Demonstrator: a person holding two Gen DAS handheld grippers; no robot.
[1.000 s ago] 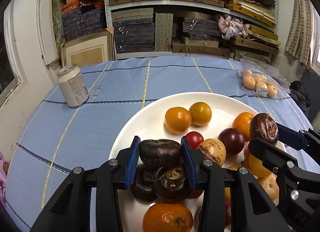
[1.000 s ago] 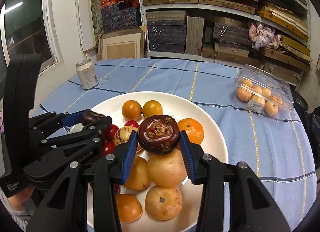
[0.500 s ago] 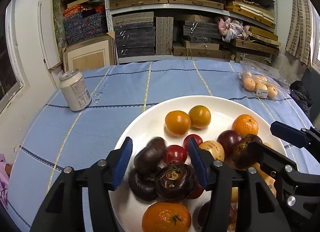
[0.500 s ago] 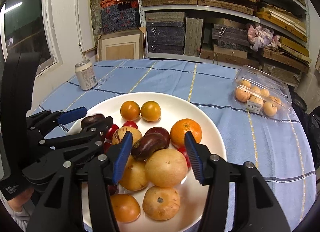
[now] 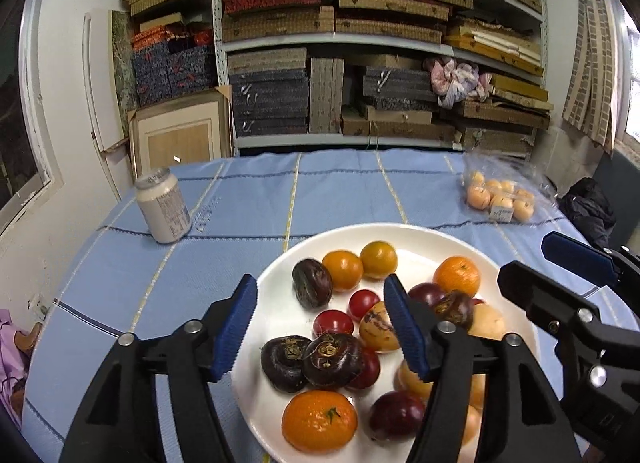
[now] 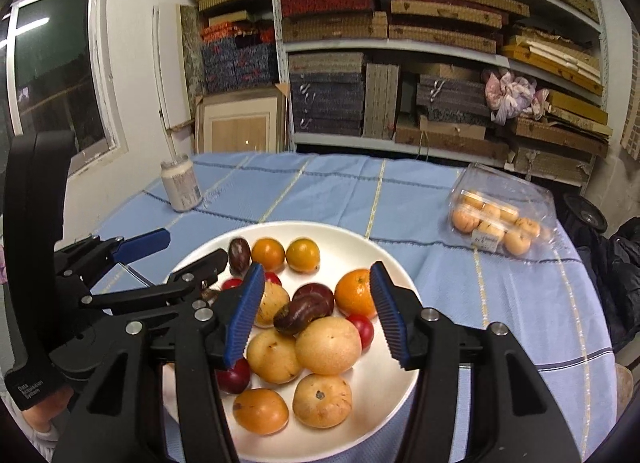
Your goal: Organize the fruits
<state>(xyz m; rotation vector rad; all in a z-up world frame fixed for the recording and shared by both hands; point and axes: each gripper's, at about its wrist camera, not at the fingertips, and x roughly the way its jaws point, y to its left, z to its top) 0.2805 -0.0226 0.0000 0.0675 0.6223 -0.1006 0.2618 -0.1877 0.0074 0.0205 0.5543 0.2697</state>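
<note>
Both grippers above the fruit plate, jaws apart, nothing held.

Left gripper (image 5: 322,327): jaws have just been opening further; they stand apart with no fruit pressed between the pads, over the white plate (image 5: 276,283) at lower centre of the left wrist view. Loose dark purple fruit (image 5: 312,283) lies on the plate just left of two orange fruits, above centre. Two more dark fruits (image 5: 316,359) touch each other lower in the frame. Right gripper (image 6: 316,311): jaws have opened within the last second and stand apart; an elongated dark fruit (image 6: 298,313) rests free on pale round fruits (image 6: 328,345). Can (image 5: 162,209) mid-left; clear fruit box (image 6: 500,215) at right on blue cloth (image 5: 248,199).
</note>
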